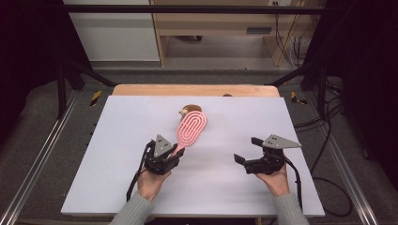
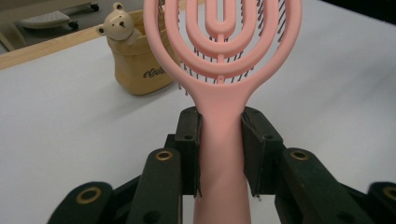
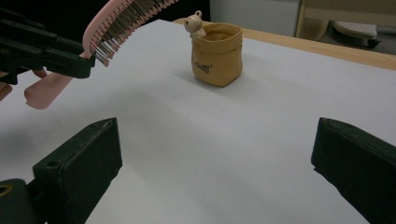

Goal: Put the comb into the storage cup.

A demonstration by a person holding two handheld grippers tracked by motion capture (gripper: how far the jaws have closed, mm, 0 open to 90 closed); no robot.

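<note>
White bench (image 1: pixel 117 187) spread wide, carrying little. Pink hairbrush (image 1: pixel 190 127) held up off the surface, bristles facing down, head reaching toward the far side; probably raised this way to be carried to the tan pouch-shaped holder (image 3: pixel 217 55) near the bench's far edge, small bear figure (image 3: pixel 193 24) perched on its rim. Left gripper (image 2: pixel 220 154) clamped on the brush handle, fingers (image 2: pixel 189 149) pressing it from both sides, just below where the handle widens into the head. Right gripper (image 1: pixel 248 151) hovering well apart, fingers spread wide, nothing between.
</note>
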